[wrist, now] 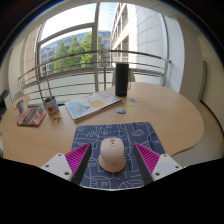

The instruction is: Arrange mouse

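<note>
A cream-coloured mouse (112, 154) lies on a dark blue patterned mouse mat (122, 134) on the round wooden table (170, 115). It sits between the two fingers of my gripper (112, 160), near their tips. The left pink pad (78, 157) and the right pink pad (148, 157) each stand apart from the mouse, with mat showing in both gaps. The gripper is open and the mouse rests on the mat by itself.
Beyond the mat a black cylinder (121, 79) stands near the window. An open booklet (92, 103) lies left of it. Books and small items (32, 113) sit further left. A railing and large windows (75, 45) are behind the table.
</note>
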`<state>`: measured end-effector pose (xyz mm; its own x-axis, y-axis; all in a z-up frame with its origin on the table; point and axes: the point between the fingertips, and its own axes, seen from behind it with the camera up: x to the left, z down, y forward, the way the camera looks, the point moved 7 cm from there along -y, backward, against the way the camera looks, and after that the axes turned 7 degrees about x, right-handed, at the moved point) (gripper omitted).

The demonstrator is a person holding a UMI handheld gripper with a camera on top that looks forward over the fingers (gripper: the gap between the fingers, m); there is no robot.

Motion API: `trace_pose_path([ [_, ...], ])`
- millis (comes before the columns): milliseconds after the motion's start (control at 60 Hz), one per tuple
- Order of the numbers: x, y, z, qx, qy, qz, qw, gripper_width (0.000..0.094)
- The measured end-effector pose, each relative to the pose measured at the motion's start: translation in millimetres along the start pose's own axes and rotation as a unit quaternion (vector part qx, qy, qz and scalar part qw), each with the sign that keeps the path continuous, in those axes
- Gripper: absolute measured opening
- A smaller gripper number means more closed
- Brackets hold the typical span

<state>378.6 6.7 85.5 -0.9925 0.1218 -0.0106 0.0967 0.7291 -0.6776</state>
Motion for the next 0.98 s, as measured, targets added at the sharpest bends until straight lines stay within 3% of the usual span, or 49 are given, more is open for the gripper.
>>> trace_pose_path([
  [583,33.9,-266.3,51.1,-0.027,-0.028,0.025,0.999,0.0846],
  [983,31.7,-309.8,80.3,-0.027,-0.031,0.032,0.999,0.0846],
])
